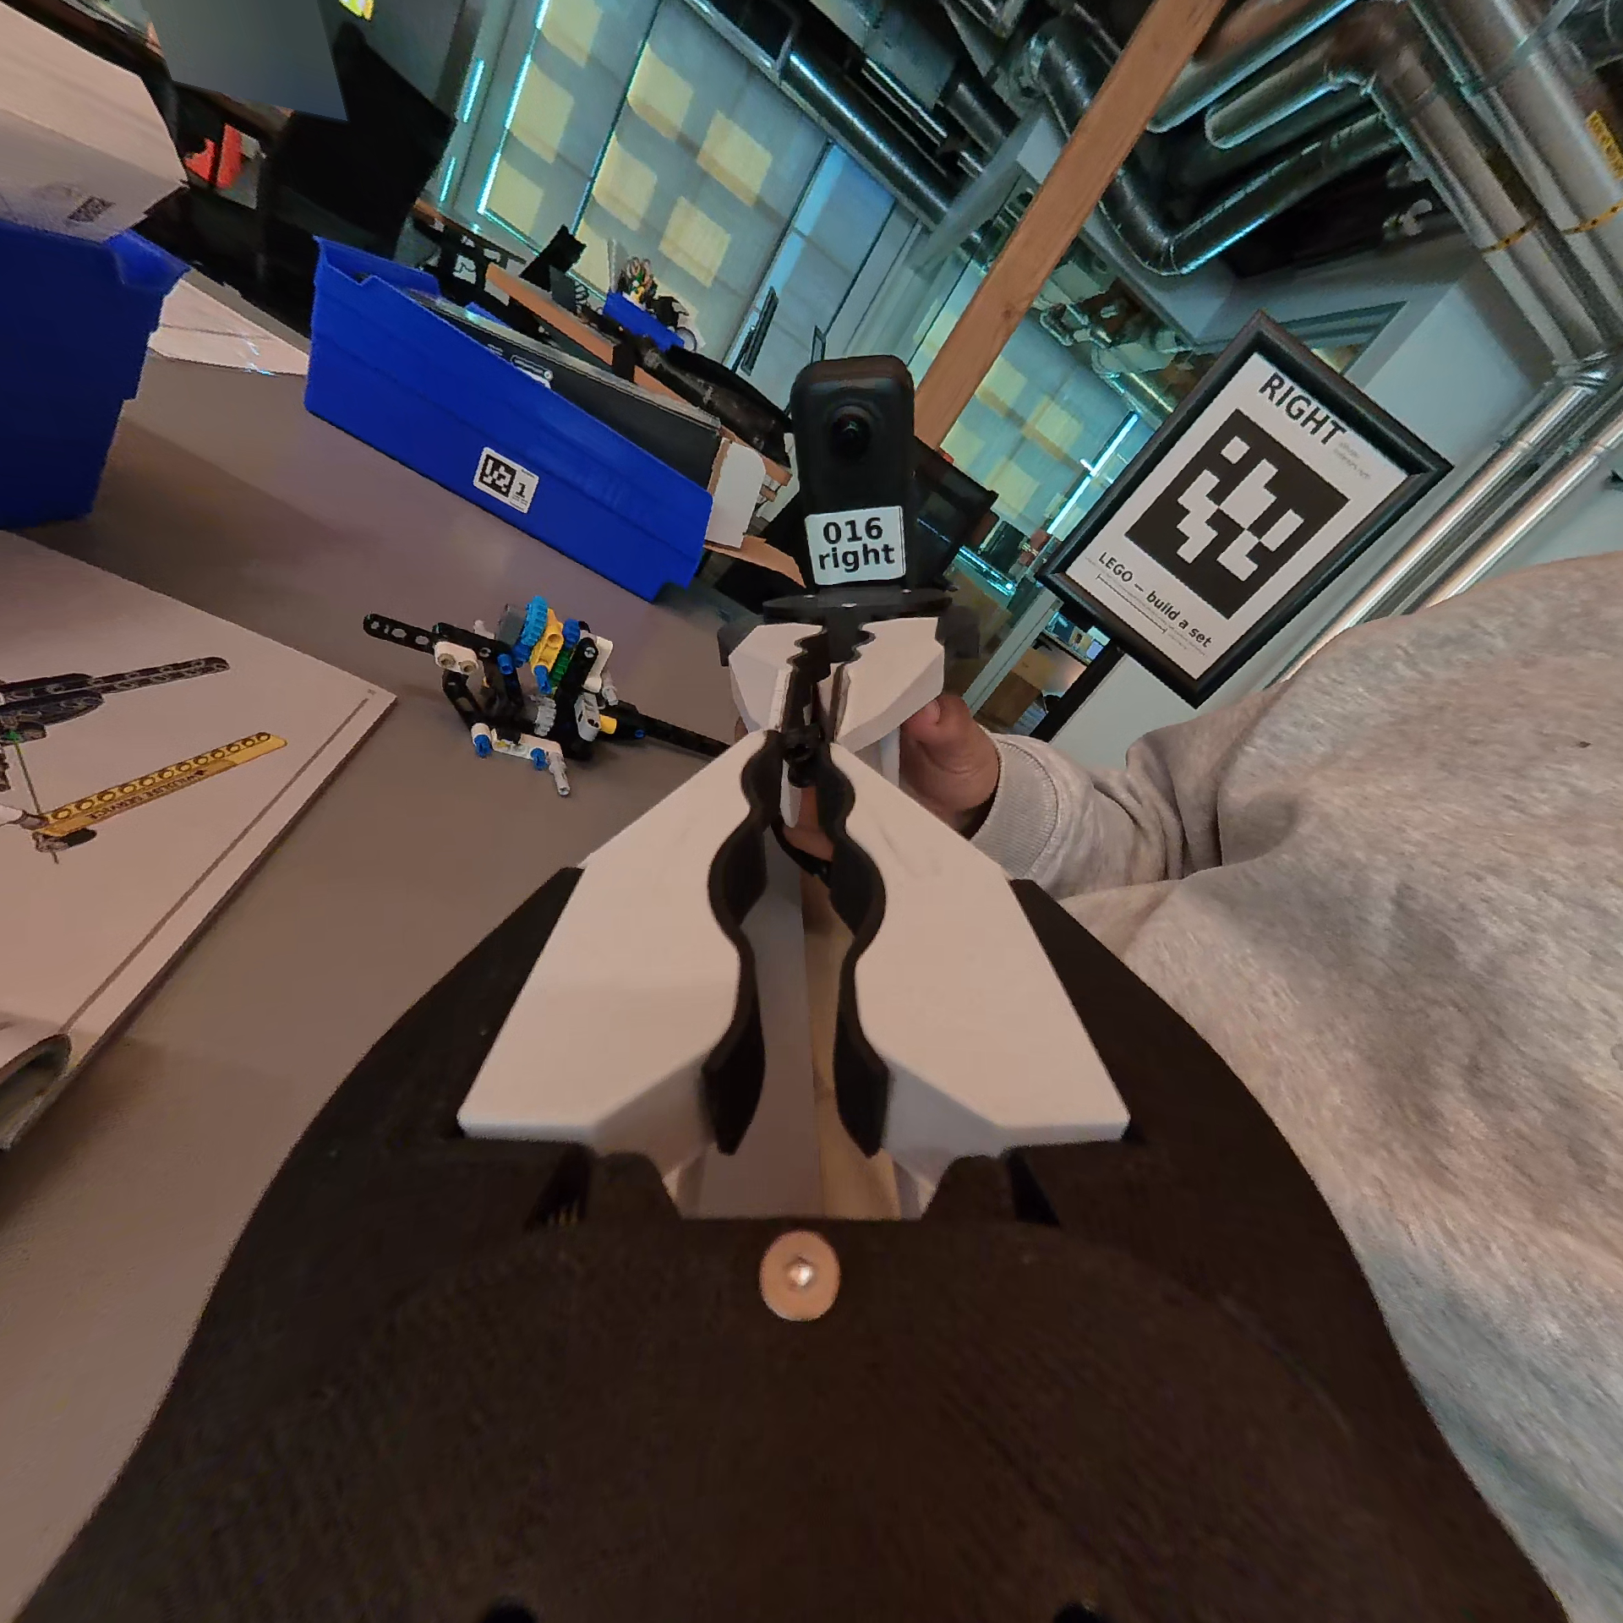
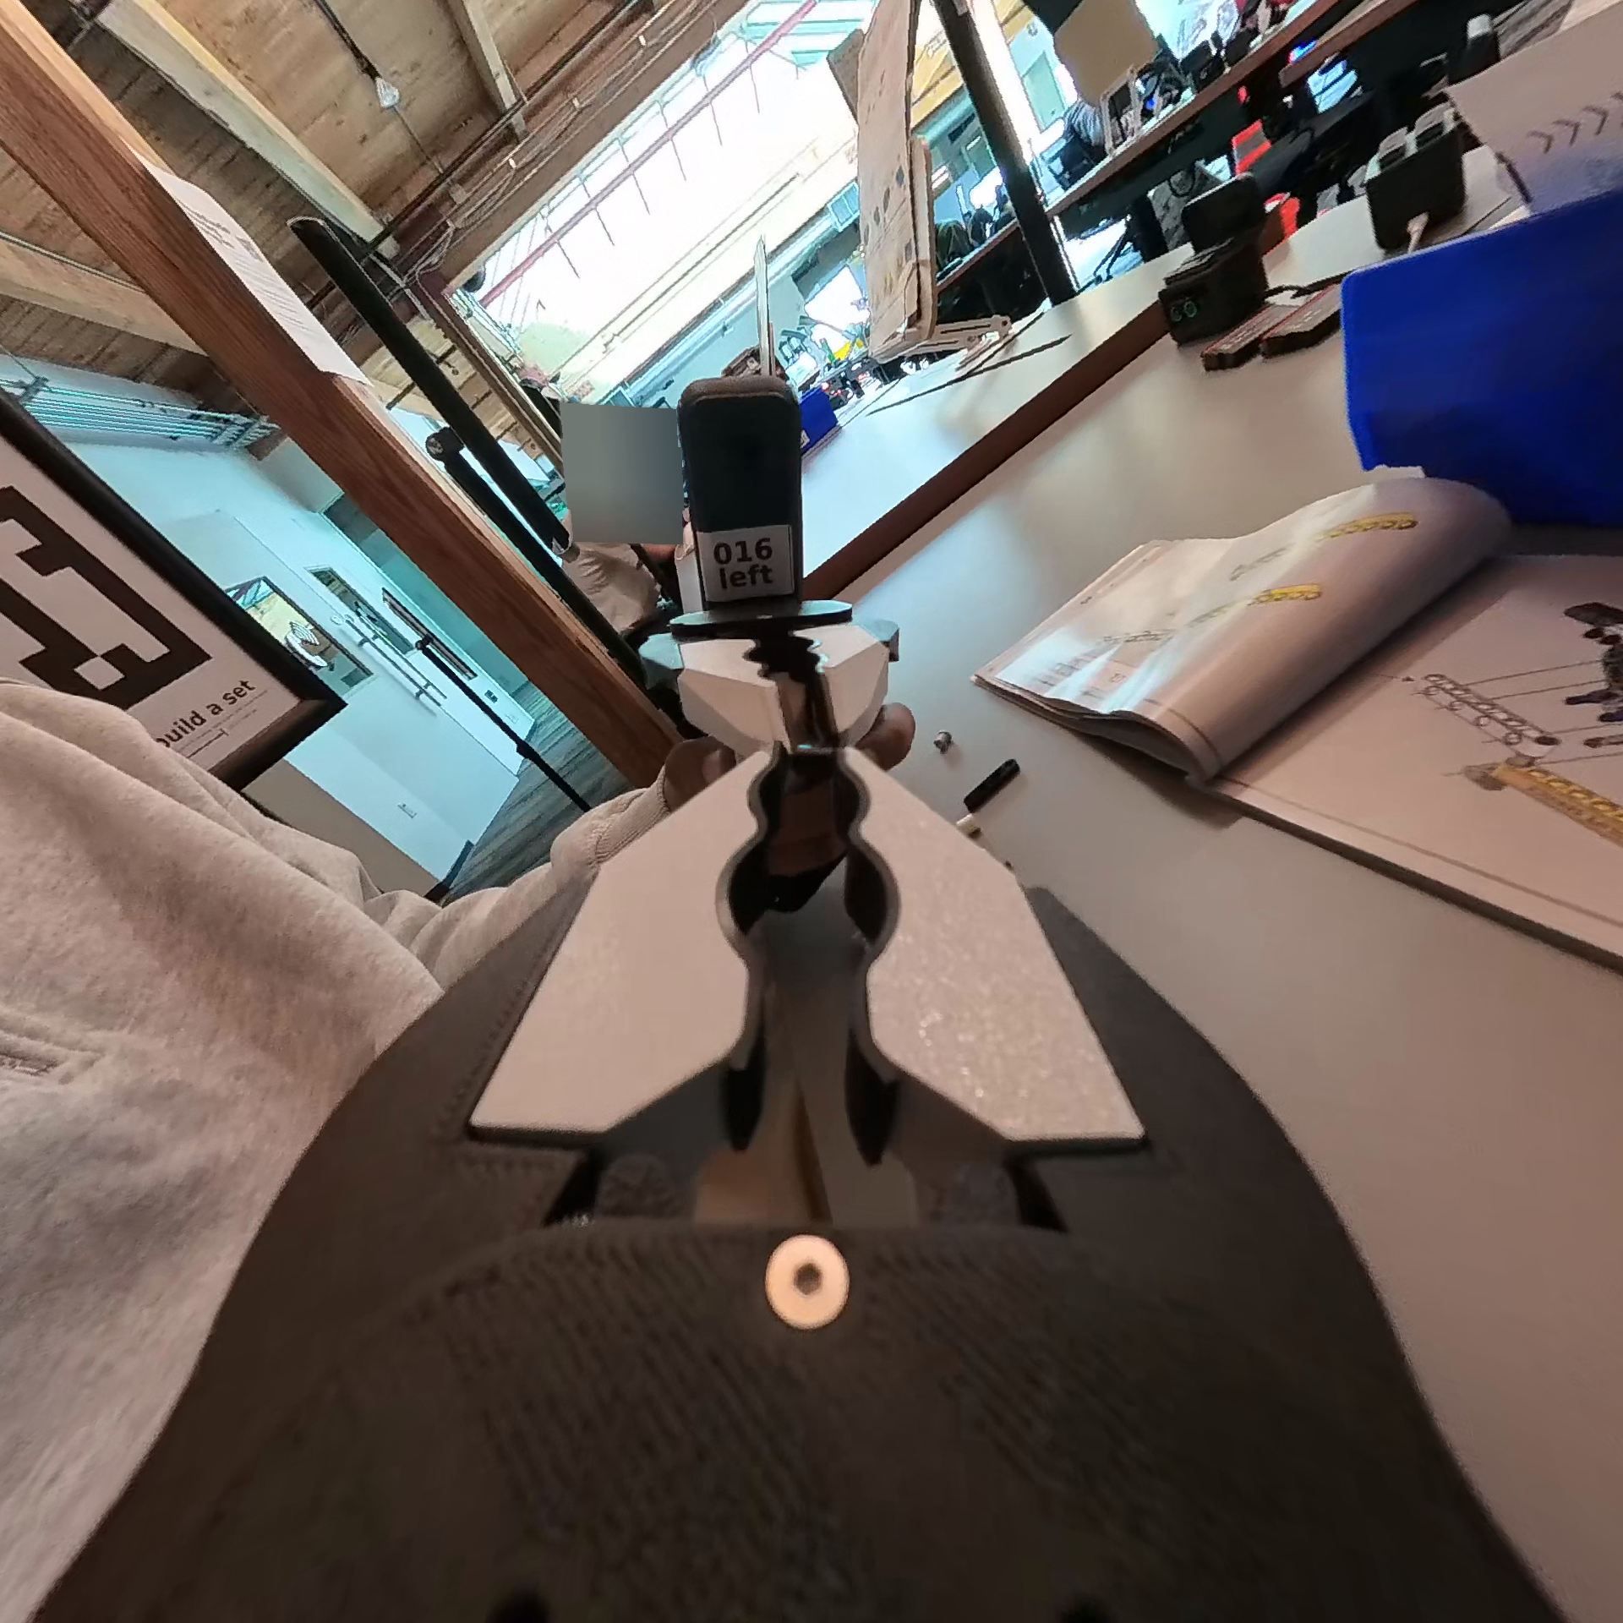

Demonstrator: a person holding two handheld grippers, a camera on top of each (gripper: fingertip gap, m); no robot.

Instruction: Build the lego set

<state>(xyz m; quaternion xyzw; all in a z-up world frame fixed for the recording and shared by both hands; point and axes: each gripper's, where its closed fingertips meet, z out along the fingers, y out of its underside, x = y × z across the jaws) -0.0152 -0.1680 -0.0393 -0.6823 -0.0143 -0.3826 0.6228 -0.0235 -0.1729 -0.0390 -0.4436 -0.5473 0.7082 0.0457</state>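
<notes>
My left gripper (image 1: 795, 746) and my right gripper (image 2: 804, 753) are raised above the table and meet tip to tip. Each is shut on an end of a small black Lego part (image 1: 799, 742) held between them; it shows dark and partly hidden in the right wrist view (image 2: 801, 716). The right gripper (image 1: 825, 681) faces the left wrist view, and the left gripper (image 2: 784, 681) faces the right wrist view. A partly built Lego assembly (image 1: 527, 694) of black, blue, yellow and white parts lies on the grey table (image 1: 290, 544), left of the grippers.
An open instruction booklet (image 1: 149, 790) lies at the left, also in the right wrist view (image 2: 1300, 650). Blue bins (image 1: 492, 439) (image 1: 61, 369) stand behind. A black pin (image 2: 992, 782) and a small grey piece (image 2: 944, 740) lie loose. A framed sign (image 1: 1247, 518) stands right; grey sleeves (image 1: 1361, 878) are close by. My two grippers' fingertips are within a few centimetres of each other.
</notes>
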